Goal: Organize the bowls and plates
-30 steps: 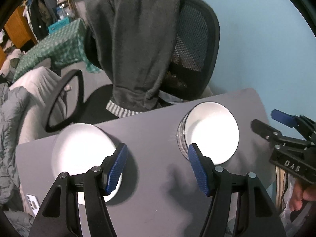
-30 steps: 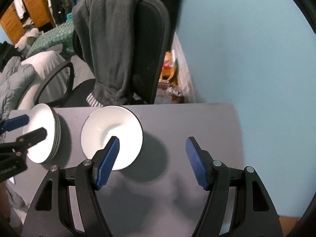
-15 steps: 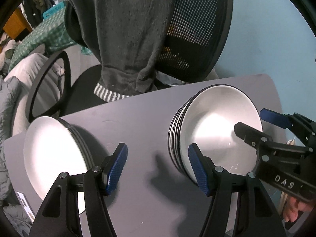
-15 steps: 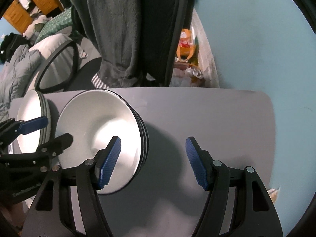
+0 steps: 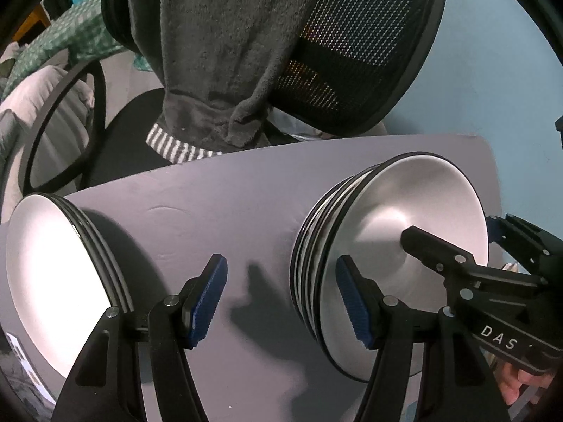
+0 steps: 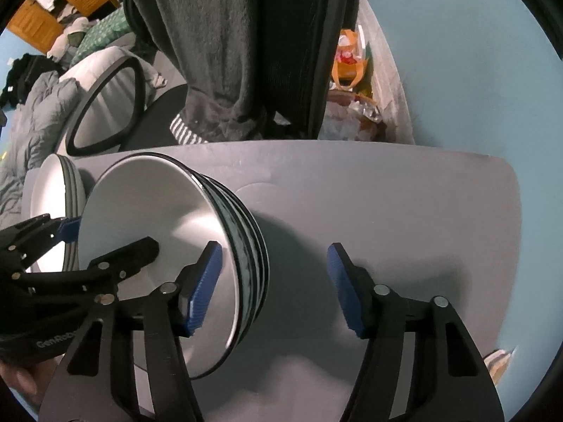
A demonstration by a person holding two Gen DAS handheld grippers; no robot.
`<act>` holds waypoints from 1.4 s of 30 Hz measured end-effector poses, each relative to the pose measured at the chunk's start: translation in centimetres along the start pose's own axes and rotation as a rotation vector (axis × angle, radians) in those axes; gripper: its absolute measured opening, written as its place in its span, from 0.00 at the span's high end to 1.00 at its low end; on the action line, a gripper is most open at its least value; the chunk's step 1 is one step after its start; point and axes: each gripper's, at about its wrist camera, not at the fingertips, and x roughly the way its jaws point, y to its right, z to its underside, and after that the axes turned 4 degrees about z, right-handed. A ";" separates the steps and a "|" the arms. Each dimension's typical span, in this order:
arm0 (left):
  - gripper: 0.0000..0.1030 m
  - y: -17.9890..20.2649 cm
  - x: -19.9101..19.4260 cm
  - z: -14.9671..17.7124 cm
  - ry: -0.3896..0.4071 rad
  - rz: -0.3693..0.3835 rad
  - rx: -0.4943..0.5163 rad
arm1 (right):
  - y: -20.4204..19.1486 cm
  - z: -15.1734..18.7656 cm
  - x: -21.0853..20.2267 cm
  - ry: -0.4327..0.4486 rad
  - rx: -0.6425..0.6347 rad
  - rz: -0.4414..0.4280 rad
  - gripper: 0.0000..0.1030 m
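A stack of white bowls (image 5: 404,246) with dark rims stands on the grey table (image 5: 228,204), right of a stack of white plates (image 5: 52,274). My left gripper (image 5: 281,299) is open and empty, low over the table between the two stacks, its right finger at the bowls' near side. My right gripper (image 6: 272,288) is open and empty; its left finger lies over the bowls (image 6: 158,246) and its right finger is over bare table. The plates (image 6: 52,204) show behind the bowls in the right wrist view. Each gripper shows in the other's view.
A black mesh office chair (image 5: 352,52) draped with a dark grey towel (image 5: 228,52) stands right behind the table's far edge. A light blue wall (image 6: 475,70) runs along the right. Bedding and clutter (image 6: 42,98) lie at the far left.
Both grippers have come down and forward toward the table; the bowl stack and plate stack loom larger. Both grippers stay open.
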 end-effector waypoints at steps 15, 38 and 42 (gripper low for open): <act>0.69 -0.4 0.6 -0.8 -0.062 0.169 -0.060 | -0.2 -0.6 0.3 -0.050 0.014 -0.139 0.63; 0.80 -7.0 -2.1 6.9 -0.089 0.062 -0.164 | -7.4 2.6 0.6 -0.121 -0.096 -0.163 0.76; 0.80 -9.1 -2.7 9.6 -0.091 0.042 -0.202 | -10.7 4.1 0.9 -0.136 -0.148 -0.157 0.76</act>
